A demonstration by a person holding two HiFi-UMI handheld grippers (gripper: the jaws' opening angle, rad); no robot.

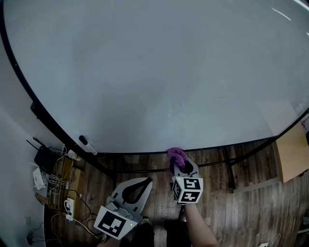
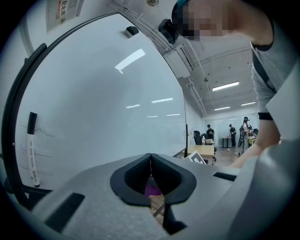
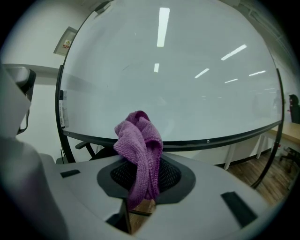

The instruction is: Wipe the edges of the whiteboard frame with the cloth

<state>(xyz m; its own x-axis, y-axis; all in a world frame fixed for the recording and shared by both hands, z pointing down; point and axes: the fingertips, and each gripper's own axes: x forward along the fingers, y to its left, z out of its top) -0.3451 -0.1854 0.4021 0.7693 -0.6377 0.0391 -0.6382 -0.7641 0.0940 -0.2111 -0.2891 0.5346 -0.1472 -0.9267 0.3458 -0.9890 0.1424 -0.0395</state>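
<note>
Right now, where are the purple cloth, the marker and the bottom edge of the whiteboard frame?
purple cloth [image 3: 138, 140]: right gripper view, its bunched upper part.
marker [image 2: 32, 154]: left gripper view, its white barrel.
whiteboard frame [image 3: 225, 138]: right gripper view, its black bottom edge.

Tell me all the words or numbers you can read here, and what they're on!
None can be read.
Wall notice: some red print, too blurred to read.
Marker pen on the whiteboard: tiny print on its barrel, too small to read.
Whiteboard: nothing written.
Purple cloth: no label showing.
</note>
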